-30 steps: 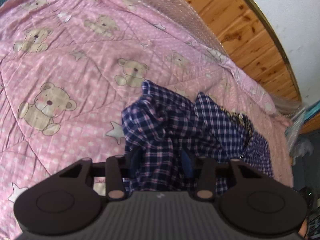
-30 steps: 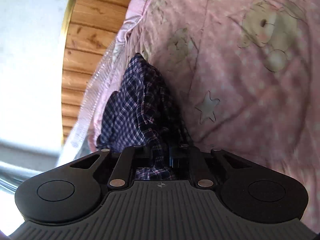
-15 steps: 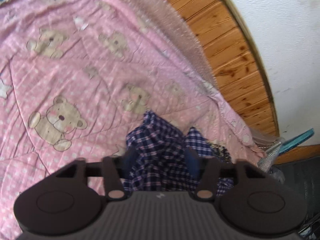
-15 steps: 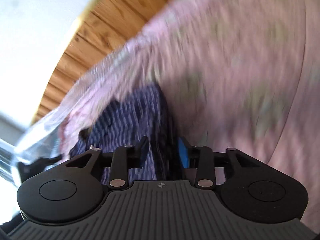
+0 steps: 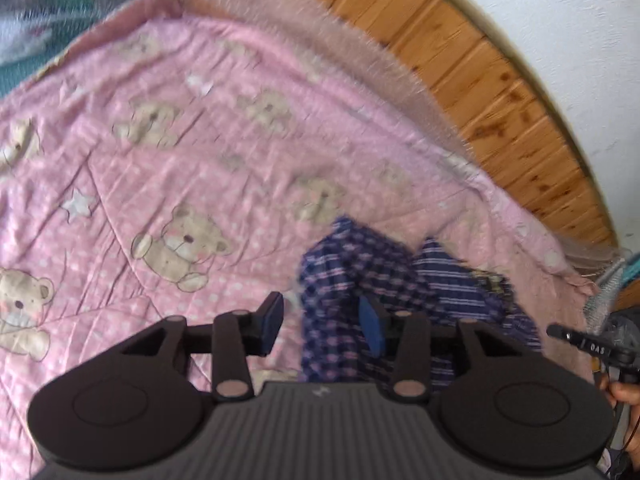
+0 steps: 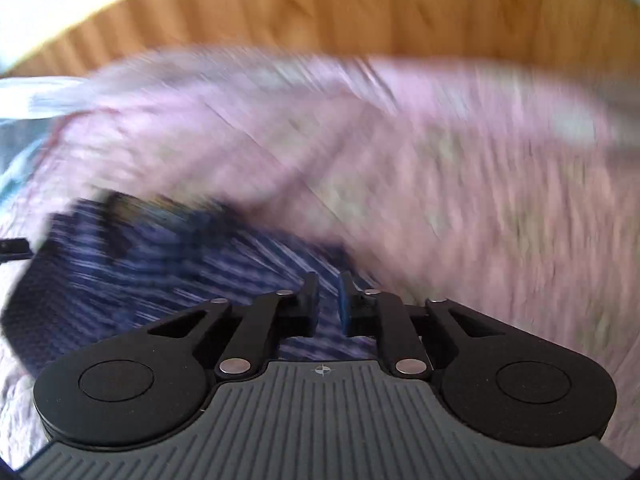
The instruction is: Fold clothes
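A dark blue plaid garment [image 5: 340, 264] lies crumpled on a pink teddy-bear quilt [image 5: 160, 160]. My left gripper [image 5: 322, 322] hovers over the garment's left edge with its jaws closing. The right pad sits against the cloth, and a strip of quilt shows between the left pad and the cloth. The right wrist view is badly blurred. There the garment [image 6: 160, 260] spreads to the left, and my right gripper [image 6: 328, 304] has its jaws closing to a narrow gap filled with plaid fabric.
A wooden panel [image 5: 480, 80] and a white wall [image 5: 560, 20] run behind the bed's far edge. A black tool part [image 5: 592, 346] and a person's hand [image 5: 624, 396] show at the right edge. The quilt [image 6: 480, 200] stretches away to the right.
Both grippers opened briefly and narrowed again. The left view pulled up and back from the garment. The right view rolled strongly and rose, so the wooden panel now runs across its top.
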The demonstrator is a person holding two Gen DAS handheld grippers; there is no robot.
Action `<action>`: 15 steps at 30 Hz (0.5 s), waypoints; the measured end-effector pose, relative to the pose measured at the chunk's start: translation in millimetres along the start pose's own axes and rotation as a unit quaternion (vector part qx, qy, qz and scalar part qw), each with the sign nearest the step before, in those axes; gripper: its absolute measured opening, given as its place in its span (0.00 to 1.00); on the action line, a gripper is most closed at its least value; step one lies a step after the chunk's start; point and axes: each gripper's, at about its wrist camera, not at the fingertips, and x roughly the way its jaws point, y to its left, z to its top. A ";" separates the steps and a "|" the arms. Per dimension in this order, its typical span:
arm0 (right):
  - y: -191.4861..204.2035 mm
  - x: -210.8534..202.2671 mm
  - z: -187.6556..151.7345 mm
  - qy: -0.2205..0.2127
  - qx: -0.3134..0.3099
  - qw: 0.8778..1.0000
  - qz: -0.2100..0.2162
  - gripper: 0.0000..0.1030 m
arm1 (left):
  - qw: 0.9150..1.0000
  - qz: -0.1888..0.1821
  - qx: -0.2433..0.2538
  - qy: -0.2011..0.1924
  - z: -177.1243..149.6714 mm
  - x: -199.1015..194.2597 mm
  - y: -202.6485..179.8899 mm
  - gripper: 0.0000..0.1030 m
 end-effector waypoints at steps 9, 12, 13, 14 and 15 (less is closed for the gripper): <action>211.1 85.5 23.9 0.006 -0.221 0.973 0.072 0.57 | 1.000 -0.004 0.021 0.021 -53.0 -3.1 -16.5 0.47; 195.6 123.7 26.9 0.054 -0.150 0.984 0.076 0.31 | 0.999 0.006 0.014 0.029 -66.7 4.3 -8.6 0.47; 185.4 125.5 27.5 0.061 -0.110 0.987 0.100 0.13 | 0.999 0.010 0.016 0.032 -70.4 6.3 -7.3 0.47; 175.2 127.3 28.0 0.067 -0.070 0.988 0.124 0.10 | 0.999 0.014 0.018 0.035 -73.9 8.3 -6.0 0.47; 165.0 129.1 28.6 0.073 -0.029 0.986 0.148 0.03 | 0.999 0.016 0.022 0.033 -75.6 8.6 -5.2 0.47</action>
